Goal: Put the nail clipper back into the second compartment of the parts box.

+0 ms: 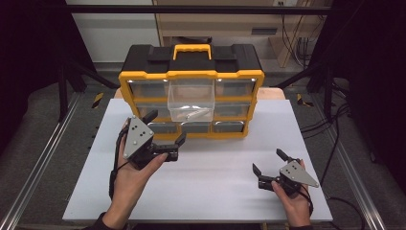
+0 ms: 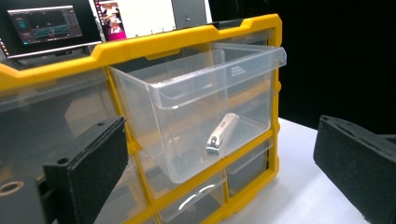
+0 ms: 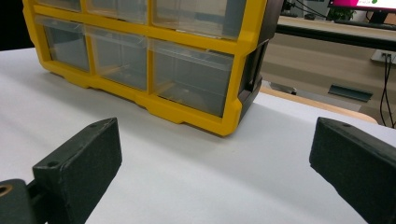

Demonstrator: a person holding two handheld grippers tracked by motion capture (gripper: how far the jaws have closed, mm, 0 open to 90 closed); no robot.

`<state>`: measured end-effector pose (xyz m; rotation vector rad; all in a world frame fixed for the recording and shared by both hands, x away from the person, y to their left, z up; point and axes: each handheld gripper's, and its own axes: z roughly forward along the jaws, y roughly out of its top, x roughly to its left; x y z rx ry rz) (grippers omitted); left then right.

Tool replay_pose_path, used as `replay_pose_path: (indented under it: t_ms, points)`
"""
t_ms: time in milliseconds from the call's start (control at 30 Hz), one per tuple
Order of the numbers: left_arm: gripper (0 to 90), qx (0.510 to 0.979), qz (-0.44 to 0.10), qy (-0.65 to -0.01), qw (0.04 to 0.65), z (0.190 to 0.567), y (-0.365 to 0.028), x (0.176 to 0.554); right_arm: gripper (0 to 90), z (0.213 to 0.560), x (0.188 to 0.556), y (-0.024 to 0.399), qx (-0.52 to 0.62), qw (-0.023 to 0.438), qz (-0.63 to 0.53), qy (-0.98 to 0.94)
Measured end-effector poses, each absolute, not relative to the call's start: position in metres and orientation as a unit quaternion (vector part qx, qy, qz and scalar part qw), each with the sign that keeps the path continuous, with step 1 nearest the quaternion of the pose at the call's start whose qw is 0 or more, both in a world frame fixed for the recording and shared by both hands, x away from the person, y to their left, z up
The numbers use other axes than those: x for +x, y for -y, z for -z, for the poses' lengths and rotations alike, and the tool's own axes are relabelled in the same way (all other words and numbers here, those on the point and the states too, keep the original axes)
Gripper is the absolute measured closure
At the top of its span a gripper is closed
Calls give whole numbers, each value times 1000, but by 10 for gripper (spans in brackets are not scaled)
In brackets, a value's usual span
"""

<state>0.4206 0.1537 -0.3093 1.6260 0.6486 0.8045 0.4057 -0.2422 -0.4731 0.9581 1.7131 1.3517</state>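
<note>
High view, L to R: left gripper (image 1: 166,129) held just in front of the yellow-and-black drawer organizer (image 1: 191,72), jaws spread wide, nothing between them. Organizer stands at far edge of white table (image 1: 201,187); its clear middle drawer (image 1: 190,98), top row, is pulled out toward the person, w/ a metal nail clipper (image 1: 194,114) lying on its floor. Right gripper (image 1: 269,162) sits well apart, low over the table at near right, jaws wide open, empty.

Left gripper view: black jaws frame the pulled-out drawer (image 2: 205,107); nail clipper (image 2: 222,133) lies flat near drawer's front wall, not touched by either jaw.

Right gripper view: jaws wide apart over bare table (image 3: 196,186); organizer's (image 3: 187,107) lower closed drawers ahead, near but not in contact.
</note>
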Motion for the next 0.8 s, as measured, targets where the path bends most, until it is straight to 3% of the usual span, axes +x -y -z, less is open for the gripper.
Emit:
replay_pose_path:
  t_ms: [800]
  points:
    - [28, 695, -333, -278, 574, 327, -156, 419, 25, 473, 405, 242, 376, 370, -525, -668]
